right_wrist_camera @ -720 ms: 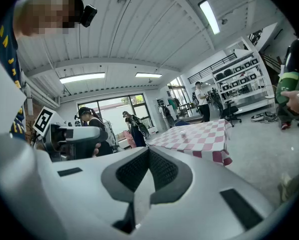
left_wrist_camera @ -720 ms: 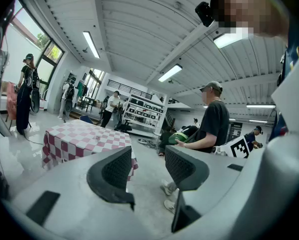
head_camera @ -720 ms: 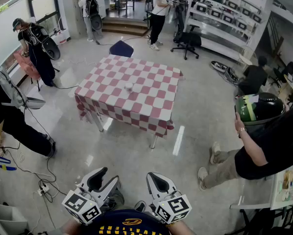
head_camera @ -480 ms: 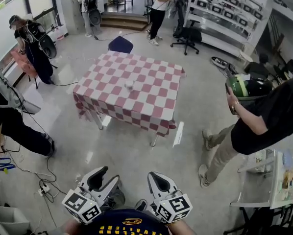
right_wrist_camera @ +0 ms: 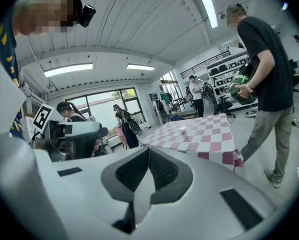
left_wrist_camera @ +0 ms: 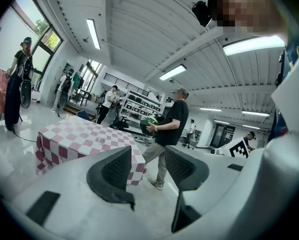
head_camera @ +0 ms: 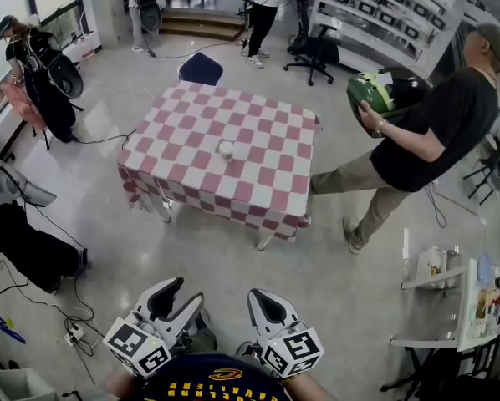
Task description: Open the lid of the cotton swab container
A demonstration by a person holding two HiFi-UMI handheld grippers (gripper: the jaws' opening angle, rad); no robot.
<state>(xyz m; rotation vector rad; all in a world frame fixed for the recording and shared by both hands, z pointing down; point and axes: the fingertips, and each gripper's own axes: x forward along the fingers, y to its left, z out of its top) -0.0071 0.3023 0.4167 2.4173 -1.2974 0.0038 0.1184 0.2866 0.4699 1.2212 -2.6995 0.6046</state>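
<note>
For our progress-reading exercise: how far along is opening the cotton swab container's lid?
Done: nothing visible. The cotton swab container sits on the checkered table, far from both grippers. In hand: nothing; the left gripper is open and empty, the right gripper shut on nothing. Left: approach the table, hold the container and open it.

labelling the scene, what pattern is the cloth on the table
Red-and-white checked tablecloth, clearest in the head view.
</note>
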